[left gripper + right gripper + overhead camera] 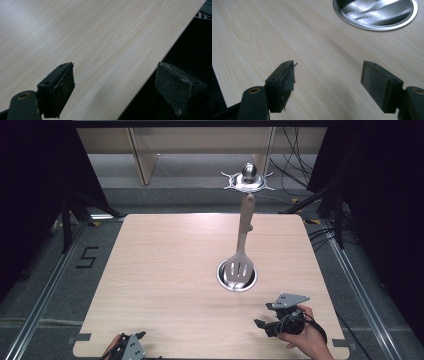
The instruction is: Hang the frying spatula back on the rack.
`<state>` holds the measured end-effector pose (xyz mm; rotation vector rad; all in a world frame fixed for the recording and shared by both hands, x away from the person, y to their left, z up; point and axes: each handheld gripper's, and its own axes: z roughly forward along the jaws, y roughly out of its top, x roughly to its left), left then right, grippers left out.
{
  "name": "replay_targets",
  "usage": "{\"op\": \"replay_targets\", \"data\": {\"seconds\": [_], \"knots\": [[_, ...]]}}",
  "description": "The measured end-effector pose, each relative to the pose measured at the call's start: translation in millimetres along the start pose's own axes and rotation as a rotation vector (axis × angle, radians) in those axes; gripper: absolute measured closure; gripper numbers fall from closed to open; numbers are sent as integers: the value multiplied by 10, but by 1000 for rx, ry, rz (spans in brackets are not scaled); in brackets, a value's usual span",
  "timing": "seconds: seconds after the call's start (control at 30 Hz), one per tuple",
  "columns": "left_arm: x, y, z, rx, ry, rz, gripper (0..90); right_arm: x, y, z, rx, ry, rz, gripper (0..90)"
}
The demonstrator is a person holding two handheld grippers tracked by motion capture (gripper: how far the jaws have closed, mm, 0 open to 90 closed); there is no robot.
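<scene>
A pale wood-grain tabletop carries a round metal cup right of centre, a slotted spatula standing in it.

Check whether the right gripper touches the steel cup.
Apart. In the right gripper view, bare table lies between the open right gripper and the cup's rim; the high view shows the same gap.

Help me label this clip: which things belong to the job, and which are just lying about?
In the job:
slotted spatula, standing in the metal cup
right gripper, open, nearest the cup

Lying about:
left gripper, open at the table edge
metal stand beyond the table
</scene>
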<state>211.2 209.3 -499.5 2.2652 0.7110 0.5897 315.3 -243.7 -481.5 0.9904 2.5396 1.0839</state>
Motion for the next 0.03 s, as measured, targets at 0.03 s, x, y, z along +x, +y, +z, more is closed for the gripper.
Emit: {"op": "replay_targets", "data": {"seconds": [0.03], "knots": [[1,0,-1,0,-2,0,150,5,0,-6,8,-2,10,282]]}}
